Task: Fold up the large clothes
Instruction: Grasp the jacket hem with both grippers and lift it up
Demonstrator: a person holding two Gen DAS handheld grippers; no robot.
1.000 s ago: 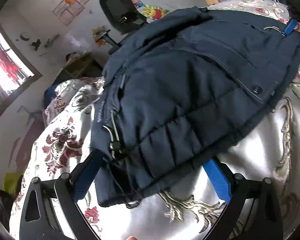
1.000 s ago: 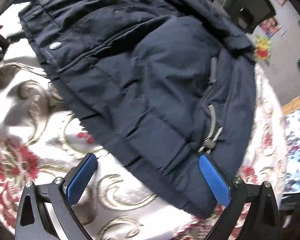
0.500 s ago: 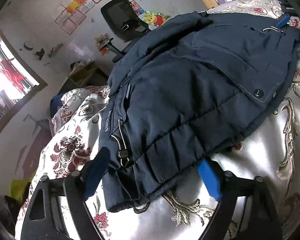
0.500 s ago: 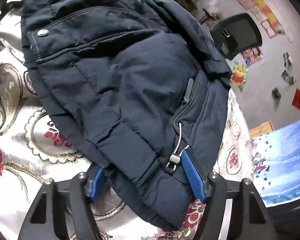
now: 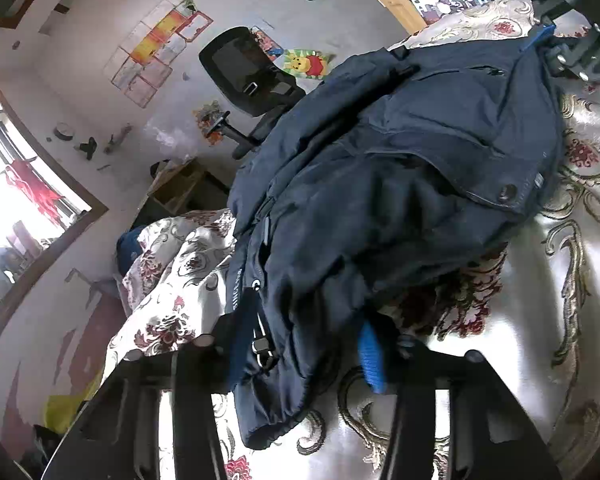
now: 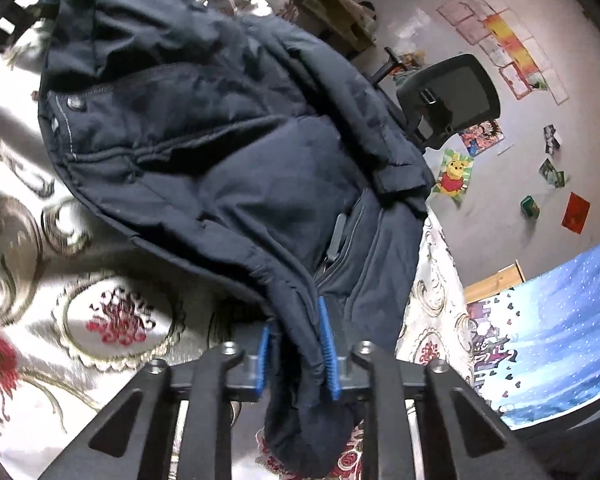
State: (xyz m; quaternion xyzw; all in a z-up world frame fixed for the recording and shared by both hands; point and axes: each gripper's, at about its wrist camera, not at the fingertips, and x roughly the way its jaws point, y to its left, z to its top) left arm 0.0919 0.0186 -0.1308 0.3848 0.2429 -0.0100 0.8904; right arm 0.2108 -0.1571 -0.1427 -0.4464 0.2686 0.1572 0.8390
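A dark navy padded jacket [image 5: 400, 184] lies bunched on a flowered satin bedspread [image 5: 540, 320]. My left gripper [image 5: 304, 352] has its blue pads on either side of the jacket's near hem, by a cord toggle [image 5: 260, 346], closing on the fabric. In the right wrist view my right gripper [image 6: 296, 354] is shut on another corner of the jacket [image 6: 220, 152]. A thick fold is pinched between its blue pads [image 6: 326, 356] and lifted off the bedspread [image 6: 100, 320]. The right gripper's frame [image 5: 580, 60] shows at the far side in the left wrist view.
The bed's edge drops to a grey floor. A black office chair [image 5: 248, 76] stands there beside a wooden box [image 5: 180, 188], with scattered pictures and toys [image 5: 304, 64]. A blue curtain [image 6: 560, 340] hangs at the bed's far end.
Both grippers moved in over the jacket's hem and closed from wide open. The right one now pinches and lifts the fabric; the left has narrowed around its corner.
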